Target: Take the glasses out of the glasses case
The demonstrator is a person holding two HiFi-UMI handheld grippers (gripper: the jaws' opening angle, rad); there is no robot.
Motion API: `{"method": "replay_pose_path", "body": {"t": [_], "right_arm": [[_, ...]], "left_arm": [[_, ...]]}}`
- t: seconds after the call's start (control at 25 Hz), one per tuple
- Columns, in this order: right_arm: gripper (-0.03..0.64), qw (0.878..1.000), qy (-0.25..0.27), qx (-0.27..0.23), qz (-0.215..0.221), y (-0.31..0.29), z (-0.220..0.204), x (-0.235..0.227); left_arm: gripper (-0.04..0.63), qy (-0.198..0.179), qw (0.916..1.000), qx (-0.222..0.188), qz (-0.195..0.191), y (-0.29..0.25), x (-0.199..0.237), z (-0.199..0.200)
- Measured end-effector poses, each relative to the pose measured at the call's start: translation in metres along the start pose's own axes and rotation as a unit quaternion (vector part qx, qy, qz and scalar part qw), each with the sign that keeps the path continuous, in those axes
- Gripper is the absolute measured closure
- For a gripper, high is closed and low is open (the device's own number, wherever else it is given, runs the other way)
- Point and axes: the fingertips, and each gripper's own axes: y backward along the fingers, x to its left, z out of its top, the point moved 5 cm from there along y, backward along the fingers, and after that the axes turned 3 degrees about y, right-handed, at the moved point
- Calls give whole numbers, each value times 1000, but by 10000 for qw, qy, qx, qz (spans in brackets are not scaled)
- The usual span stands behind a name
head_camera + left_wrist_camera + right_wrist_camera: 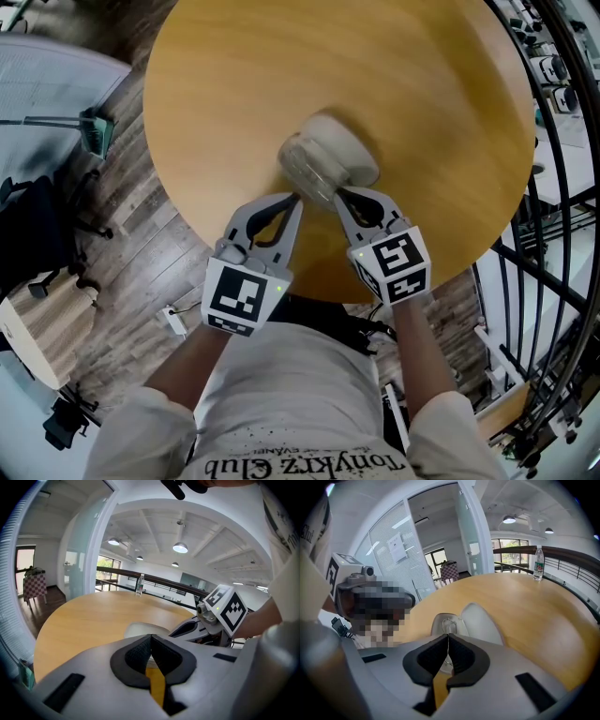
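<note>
A round table point(234, 94) fills the upper part of the head view, and the open case point(349, 148) lies at its centre, white lid toward the upper right and a clear shell toward the lower left. In the right gripper view the glasses point(446, 623) show as a thin wire outline inside that shell, just above centre. The right gripper point(448, 637) has its pads pressed on a thin wire that runs up into the glasses. The left gripper point(297, 198) reaches in from the lower left, its pads meeting at the tips with table showing in the gap below them, and it sits right at the shell's near edge. A bottle point(538, 557) stands at the table's far rim, upper right.
</note>
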Motion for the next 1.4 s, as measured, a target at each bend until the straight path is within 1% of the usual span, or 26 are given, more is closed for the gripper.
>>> {"method": "replay_pose_path", "body": {"t": [0.32,0.96,1.08,1.4], "right_arm": [[589,9995,121,261,108,-15,-12,-2],[588,9967,277,678,341,-32,-22,-3],[558,9954,329,805,399,-35,-25,-4],[558,9927,507,979,478,-40,-26,-8]], "left_arm": [[571,5,10000,69,-25,-3,1,-4],[571,126,9997,199,-81,-5,3,-14],[571,137,9996,212,-95,-7,3,-15],[571,188,9995,228,-93,-9,4,-16]]}}
